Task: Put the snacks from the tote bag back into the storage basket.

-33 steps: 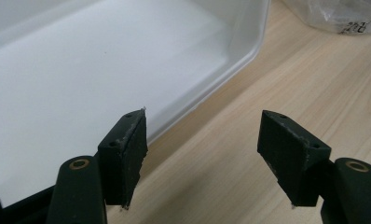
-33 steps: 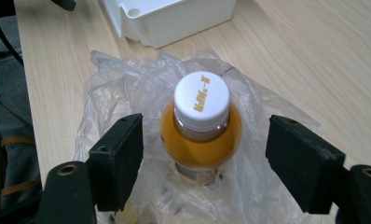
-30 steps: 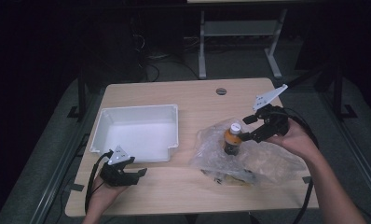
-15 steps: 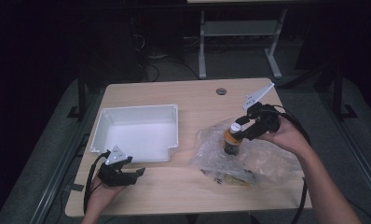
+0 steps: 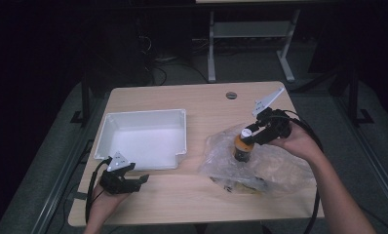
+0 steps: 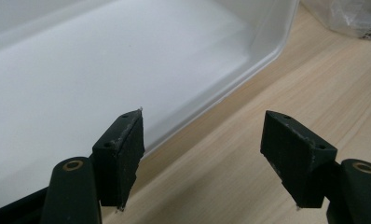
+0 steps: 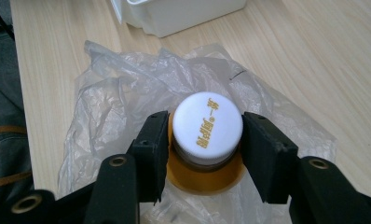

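Note:
An amber bottle [image 5: 242, 146] with a white cap [image 7: 207, 122] stands upright inside a crumpled clear plastic bag [image 5: 280, 168] on the right half of the table. My right gripper [image 5: 253, 134] comes at it from the right. Its jaws have just been closing, and their pads now press both sides of the cap. In the right gripper view the bag [image 7: 123, 102] spreads out under the bottle. My left gripper [image 5: 133, 179] rests open near the table's front left, just before the white tray [image 5: 143, 113]. Nothing lies between its fingers [image 6: 123, 149].
The white tray is empty; its near wall [image 6: 249, 60] runs right beside my left gripper. The wooden table [image 5: 192, 97] has a cable hole [image 5: 231, 95] at the back. Bare wood lies between tray and bag. A metal frame stands on the dark floor behind the table.
The right gripper's jaws have closed in around the bottle's cap. The right hand shifted slightly toward the bottle. The left hand and gripper stayed put.

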The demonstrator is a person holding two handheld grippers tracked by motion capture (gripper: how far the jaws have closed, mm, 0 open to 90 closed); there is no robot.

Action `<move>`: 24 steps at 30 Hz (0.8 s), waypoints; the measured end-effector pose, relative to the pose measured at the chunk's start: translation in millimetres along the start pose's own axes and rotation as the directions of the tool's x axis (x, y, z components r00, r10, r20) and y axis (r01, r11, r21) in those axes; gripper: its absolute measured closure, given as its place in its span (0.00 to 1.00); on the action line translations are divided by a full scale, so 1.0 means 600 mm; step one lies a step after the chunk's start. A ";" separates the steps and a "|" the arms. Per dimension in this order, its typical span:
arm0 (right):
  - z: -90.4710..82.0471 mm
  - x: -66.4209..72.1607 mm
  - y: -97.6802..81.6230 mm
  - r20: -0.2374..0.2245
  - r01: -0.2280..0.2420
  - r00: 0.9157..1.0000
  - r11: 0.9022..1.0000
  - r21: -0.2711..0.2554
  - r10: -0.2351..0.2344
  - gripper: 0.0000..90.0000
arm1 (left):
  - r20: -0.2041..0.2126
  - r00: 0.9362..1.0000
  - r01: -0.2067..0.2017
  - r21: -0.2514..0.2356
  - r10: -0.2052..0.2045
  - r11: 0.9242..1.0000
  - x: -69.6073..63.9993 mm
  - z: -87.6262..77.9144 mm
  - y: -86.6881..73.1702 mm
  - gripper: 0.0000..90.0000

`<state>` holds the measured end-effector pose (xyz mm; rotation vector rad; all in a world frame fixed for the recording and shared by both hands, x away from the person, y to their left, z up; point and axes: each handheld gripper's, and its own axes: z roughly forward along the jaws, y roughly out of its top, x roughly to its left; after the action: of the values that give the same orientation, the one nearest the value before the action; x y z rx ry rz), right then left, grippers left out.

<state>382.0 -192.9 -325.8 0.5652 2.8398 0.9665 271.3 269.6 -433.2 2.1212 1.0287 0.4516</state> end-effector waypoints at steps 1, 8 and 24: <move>0.000 0.000 0.000 0.003 0.004 1.000 1.000 -0.001 -0.004 0.58 | 0.000 1.000 0.002 0.001 -0.002 1.000 0.001 0.000 0.000 0.33; -0.001 0.001 0.002 0.011 0.018 1.000 1.000 -0.004 -0.018 0.62 | -0.004 1.000 0.008 -0.002 -0.008 1.000 0.004 -0.001 -0.001 0.33; -0.002 0.007 0.006 0.023 0.026 0.999 1.000 0.005 -0.026 0.65 | -0.008 1.000 0.021 -0.012 -0.021 1.000 0.005 -0.006 -0.002 0.32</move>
<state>379.3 -189.4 -322.2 0.5351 2.8224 0.9431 270.4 273.8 -431.4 2.0981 1.0491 0.4548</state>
